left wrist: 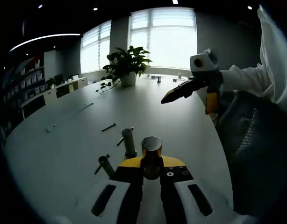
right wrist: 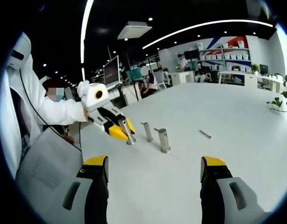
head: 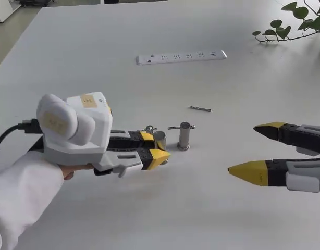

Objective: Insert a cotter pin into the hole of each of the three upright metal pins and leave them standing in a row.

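Note:
My left gripper point(head: 158, 146) is shut on a bare upright metal pin point(head: 160, 139), held near its top point(left wrist: 152, 145) with its foot at the table. Beside it stand two more metal pins, one point(head: 184, 136) to its right and one point(left wrist: 106, 165) mostly hidden behind the jaws in the head view; each has a cotter pin point(head: 175, 127) through its top. A loose cotter pin point(head: 200, 109) lies farther back on the table. My right gripper point(head: 256, 151) hovers open to the right, nothing between its fingers, facing the row point(right wrist: 147, 131).
A white power strip point(head: 181, 57) lies across the far side of the white table point(head: 97, 208). Plant leaves point(head: 298, 21) hang in at the far right corner. A person in white sits behind the left gripper point(right wrist: 108, 121).

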`<state>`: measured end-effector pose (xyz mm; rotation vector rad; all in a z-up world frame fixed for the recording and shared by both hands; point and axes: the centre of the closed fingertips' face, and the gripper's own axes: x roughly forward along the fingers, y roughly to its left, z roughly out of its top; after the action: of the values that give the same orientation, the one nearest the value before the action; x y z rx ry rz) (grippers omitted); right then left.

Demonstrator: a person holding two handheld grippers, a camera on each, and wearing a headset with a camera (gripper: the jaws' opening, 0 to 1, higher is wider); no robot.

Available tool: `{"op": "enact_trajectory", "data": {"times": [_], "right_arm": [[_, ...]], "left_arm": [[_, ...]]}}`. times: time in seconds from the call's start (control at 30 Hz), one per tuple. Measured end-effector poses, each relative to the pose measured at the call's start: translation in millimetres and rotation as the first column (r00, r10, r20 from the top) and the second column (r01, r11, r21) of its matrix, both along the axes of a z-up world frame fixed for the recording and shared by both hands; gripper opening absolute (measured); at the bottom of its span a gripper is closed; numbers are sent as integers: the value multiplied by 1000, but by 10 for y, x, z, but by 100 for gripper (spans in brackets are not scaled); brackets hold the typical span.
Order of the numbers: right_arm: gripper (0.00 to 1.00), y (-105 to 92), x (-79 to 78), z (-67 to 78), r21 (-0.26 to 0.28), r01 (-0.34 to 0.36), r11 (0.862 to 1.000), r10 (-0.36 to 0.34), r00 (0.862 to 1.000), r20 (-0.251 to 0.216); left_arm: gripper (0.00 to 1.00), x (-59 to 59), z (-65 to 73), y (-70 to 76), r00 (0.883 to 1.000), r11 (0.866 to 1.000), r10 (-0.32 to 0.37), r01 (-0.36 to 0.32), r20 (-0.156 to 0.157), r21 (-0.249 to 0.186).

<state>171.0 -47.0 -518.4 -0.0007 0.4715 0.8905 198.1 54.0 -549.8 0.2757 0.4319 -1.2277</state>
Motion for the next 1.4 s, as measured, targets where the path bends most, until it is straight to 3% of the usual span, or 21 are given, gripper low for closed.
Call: {"op": "enact_trajectory", "data": {"times": [0.1,0.27,0.4,0.5,0.6,0.73,1.13,1.23,1.3,1.37,1.4], "right_arm": [[78,2,2,-12,-5,-4,1000,4,1000,-3],[78,20,3,-34,-5,-9,1000,9,1000,-11],[78,40,-7,-55,-8,-18,1000,18,1000,-20],[77,49,-13,-69,-10,-22,1000,22,999,-26],[77,59,-14,-77,-11,-25,1000,25,999,-28],[77,75,-12,-72,-9,-29,1000,29,999,-28],[75,116,58,-38,-30,-43,999,43,999,-7],[75,142,91,1,-20,-45,999,45,999,-2],[75,164,98,21,-23,-53,998,53,999,2],[75,178,102,29,-27,-61,998,61,998,4],[75,184,102,33,-29,-65,997,65,998,4]], "left_arm": [[11,4,-113,-26,1000,1000,-2,2,6,24],[11,28,-260,-29,1000,999,19,-18,-13,31],[11,14,-309,-25,1000,999,21,-20,-23,27],[11,6,-349,-23,1000,999,15,-15,-1,50],[11,1,-368,-22,1000,999,17,-17,0,49],[11,-8,-411,-21,1000,998,23,-22,-11,50],[12,-32,-375,16,998,999,45,-46,-32,-13],[21,-44,-339,34,998,998,53,-54,-42,-33],[30,-102,-377,71,999,1000,24,-23,-34,6],[39,-161,-407,124,998,1000,16,-16,-62,13],[45,-193,-398,155,996,1000,22,-23,-87,-6]]}}
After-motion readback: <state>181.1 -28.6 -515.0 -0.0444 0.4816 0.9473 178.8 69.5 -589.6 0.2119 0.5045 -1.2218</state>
